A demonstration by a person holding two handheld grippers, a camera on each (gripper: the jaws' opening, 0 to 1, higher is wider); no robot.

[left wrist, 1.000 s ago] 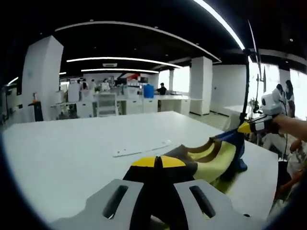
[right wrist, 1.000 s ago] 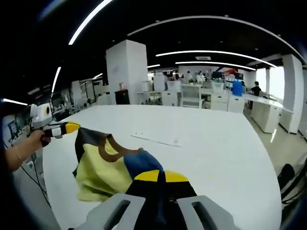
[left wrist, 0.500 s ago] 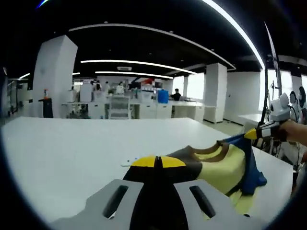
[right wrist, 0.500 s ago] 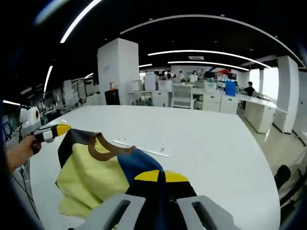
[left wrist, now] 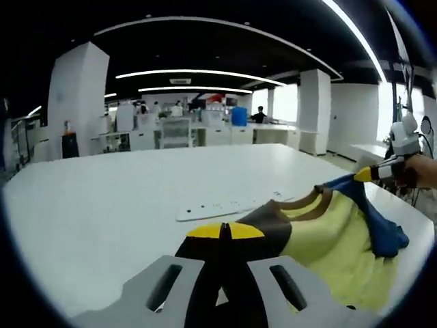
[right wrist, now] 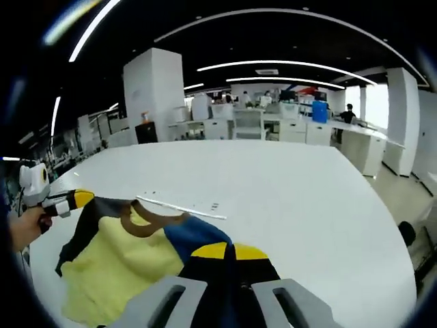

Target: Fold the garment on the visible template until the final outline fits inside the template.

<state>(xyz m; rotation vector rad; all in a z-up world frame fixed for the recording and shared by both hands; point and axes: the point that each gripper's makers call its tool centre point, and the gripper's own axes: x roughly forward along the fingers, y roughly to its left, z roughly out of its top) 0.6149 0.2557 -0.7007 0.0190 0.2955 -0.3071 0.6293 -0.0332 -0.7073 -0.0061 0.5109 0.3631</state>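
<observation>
In the left gripper view, the left gripper (left wrist: pixel 222 231) has its two yellow-tipped jaws pressed together on the dark shoulder part of the garment (left wrist: pixel 328 236), so it is closed on the cloth. From this gripper the garment stretches to the right: a brown collar, a pale yellow body and a blue part at the far end. There the right gripper (left wrist: pixel 372 174) comes into the picture, with a person's hand (left wrist: pixel 418 172) around its handle, and it pinches the blue corner with its yellow tip. The cloth hangs between the two grippers, above the white tabletop (left wrist: pixel 102 212), near the tabletop's right edge. A thin white template strip (left wrist: pixel 229 205) lies flat on the tabletop just behind the garment, toward the middle.

In the right gripper view, the right gripper (right wrist: pixel 224 251) is also closed, on the blue part of the garment (right wrist: pixel 123 256). The yellow body and the brown collar spread to the left, up to the left gripper (right wrist: pixel 72 199), which holds the dark corner; a hand (right wrist: pixel 24 225) grips it. The template strip (right wrist: pixel 181 208) lies beyond the collar on the tabletop (right wrist: pixel 293 198), close to the cloth. Far behind the tabletop there are white pillars (right wrist: pixel 153 92) and office desks (right wrist: pixel 273 130).
</observation>
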